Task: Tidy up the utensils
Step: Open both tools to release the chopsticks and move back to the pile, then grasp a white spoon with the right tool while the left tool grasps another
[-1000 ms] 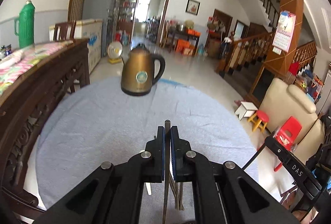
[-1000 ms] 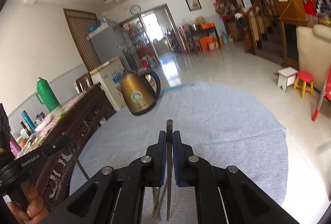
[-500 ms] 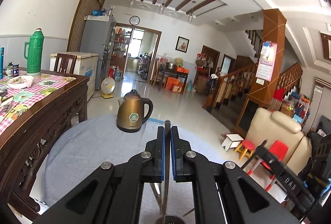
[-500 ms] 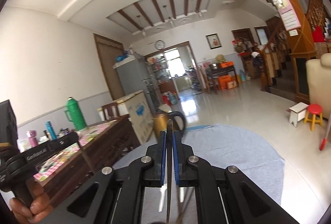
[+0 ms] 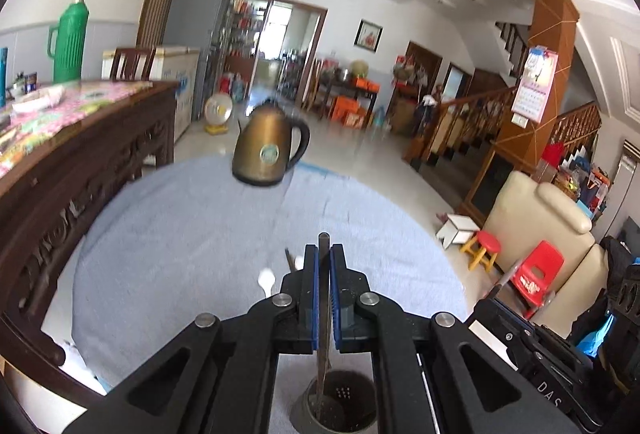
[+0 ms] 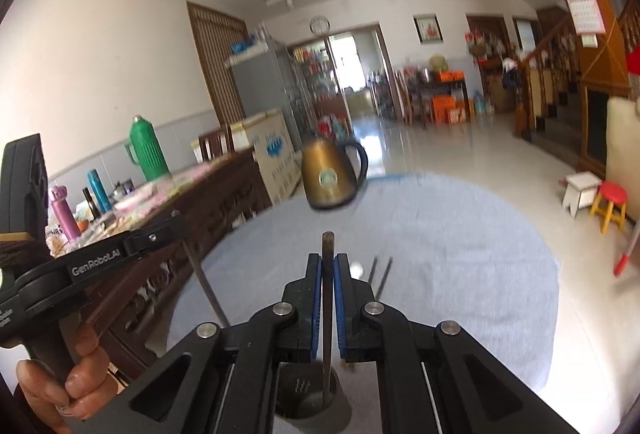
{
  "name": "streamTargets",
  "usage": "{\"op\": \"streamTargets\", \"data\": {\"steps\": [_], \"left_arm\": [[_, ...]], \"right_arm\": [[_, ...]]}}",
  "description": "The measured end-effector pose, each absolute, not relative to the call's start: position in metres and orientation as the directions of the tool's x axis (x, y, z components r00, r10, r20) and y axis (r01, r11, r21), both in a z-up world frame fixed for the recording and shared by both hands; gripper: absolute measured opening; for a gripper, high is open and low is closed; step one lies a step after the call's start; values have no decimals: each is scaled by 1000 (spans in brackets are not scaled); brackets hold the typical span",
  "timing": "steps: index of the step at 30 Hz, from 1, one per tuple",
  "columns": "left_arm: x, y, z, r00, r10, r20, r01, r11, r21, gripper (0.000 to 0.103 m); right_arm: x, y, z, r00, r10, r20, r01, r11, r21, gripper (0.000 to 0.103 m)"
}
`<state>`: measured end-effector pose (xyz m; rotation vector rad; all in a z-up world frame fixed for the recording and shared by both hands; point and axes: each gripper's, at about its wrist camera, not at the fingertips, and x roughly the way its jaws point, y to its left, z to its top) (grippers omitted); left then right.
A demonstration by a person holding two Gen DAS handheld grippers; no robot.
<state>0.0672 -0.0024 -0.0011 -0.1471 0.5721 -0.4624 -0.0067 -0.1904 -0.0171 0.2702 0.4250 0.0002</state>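
Observation:
My left gripper [image 5: 324, 254] is shut on a dark chopstick [image 5: 323, 314] held upright. Its lower end reaches into a round metal utensil holder [image 5: 352, 422] right beneath the jaws. My right gripper [image 6: 328, 262] is shut on another dark chopstick [image 6: 327, 298], whose lower end hangs in the mouth of the same perforated holder [image 6: 296, 398]. In the right wrist view the left gripper [image 6: 176, 224] shows at the left with its chopstick [image 6: 204, 282] slanting down, held by a hand [image 6: 80, 378]. A white spoon [image 5: 266, 278] and two loose chopsticks [image 6: 380, 270] lie on the blue-grey cloth [image 5: 180, 234].
A bronze kettle [image 5: 268, 149] stands at the far edge of the round clothed table. A carved dark wooden table [image 5: 80, 153] with a green thermos [image 5: 68, 37] is close on the left. Stools, a red chair [image 5: 540, 274] and a sofa stand on the right.
Both views tilted up towards the ceiling and have come back down. The metal holder now sits under both grippers with the chopstick ends in it. Both grips held throughout.

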Motion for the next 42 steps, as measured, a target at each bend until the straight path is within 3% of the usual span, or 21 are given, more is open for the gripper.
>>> {"op": "streamTargets", "data": {"steps": [6, 7, 8, 9, 10, 11, 12, 18, 23, 27, 34, 42], "left_arm": [[73, -9, -19, 699, -468, -542, 391, 883, -259, 5], [72, -9, -20, 696, -466, -547, 391, 884, -256, 8], [72, -9, -21, 689, -469, -552, 396, 882, -256, 18], [72, -8, -20, 688, -472, -551, 398, 881, -256, 25], [70, -7, -19, 692, -471, -547, 396, 881, -257, 45], [66, -4, -17, 711, -460, -532, 387, 888, -249, 58], [65, -2, -15, 724, -452, -521, 383, 891, -243, 59], [63, 14, -13, 770, -396, -500, 337, 918, -208, 59], [75, 34, -26, 770, -353, -532, 265, 935, -237, 60], [86, 44, -41, 759, -308, -573, 208, 949, -235, 59], [110, 47, -74, 707, -267, -655, 164, 963, -216, 59], [160, 39, -130, 574, -283, -768, 159, 959, -234, 59]], "right_arm": [[2, -204, -43, 874, 96, -477, 69, 946, 316, 8], [2, -205, -46, 869, 105, -484, 68, 943, 327, 9], [3, -208, -48, 863, 118, -491, 67, 937, 343, 13], [3, -210, -50, 861, 124, -493, 69, 932, 356, 27], [1, -213, -51, 861, 129, -492, 73, 926, 371, 37], [-1, -217, -52, 864, 133, -485, 77, 918, 390, 63], [-4, -221, -51, 875, 130, -466, 80, 911, 406, 67], [-17, -237, -46, 918, 34, -394, 143, 901, 411, 65], [-19, -252, -51, 911, 5, -412, 191, 880, 434, 64], [-16, -261, -58, 900, 3, -436, 211, 873, 440, 56], [0, -272, -79, 864, 81, -496, 197, 853, 482, 49], [79, -300, -128, 758, 344, -554, 87, 789, 609, 48]]}}
